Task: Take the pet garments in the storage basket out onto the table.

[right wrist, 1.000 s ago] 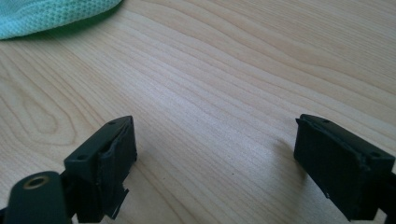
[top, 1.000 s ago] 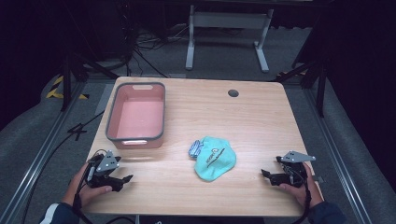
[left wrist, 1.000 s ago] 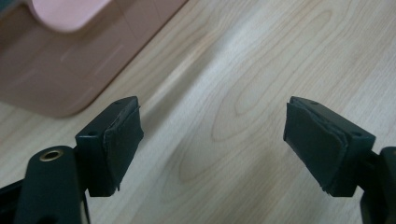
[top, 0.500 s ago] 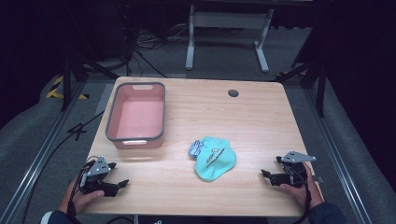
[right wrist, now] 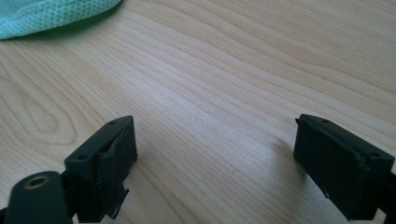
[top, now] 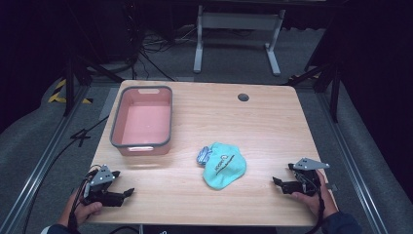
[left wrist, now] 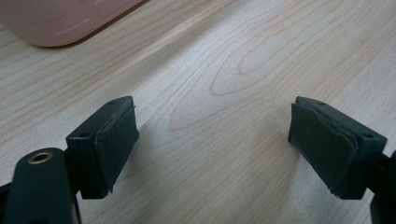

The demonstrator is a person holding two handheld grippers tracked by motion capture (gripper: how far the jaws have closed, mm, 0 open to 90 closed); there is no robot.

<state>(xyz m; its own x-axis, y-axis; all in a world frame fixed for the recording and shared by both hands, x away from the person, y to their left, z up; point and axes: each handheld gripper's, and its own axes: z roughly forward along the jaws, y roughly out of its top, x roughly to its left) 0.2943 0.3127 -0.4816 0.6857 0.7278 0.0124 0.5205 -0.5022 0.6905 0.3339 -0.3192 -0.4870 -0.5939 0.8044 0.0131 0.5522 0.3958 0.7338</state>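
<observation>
Teal mesh pouch [top: 224,165]: we log it at bench [top: 272,126] centre, pink tub [top: 142,121] at ten o'clock. We judge it light, soft, floppy; pinch a bunched edge. Left claw [top: 127,192] and right claw [top: 276,181] both released, gaping over bare wood.

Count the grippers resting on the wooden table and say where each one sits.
2. The left gripper is at the table's near-left corner, below the pink bin; the right gripper is at the near-right, beside the teal cloth.
</observation>
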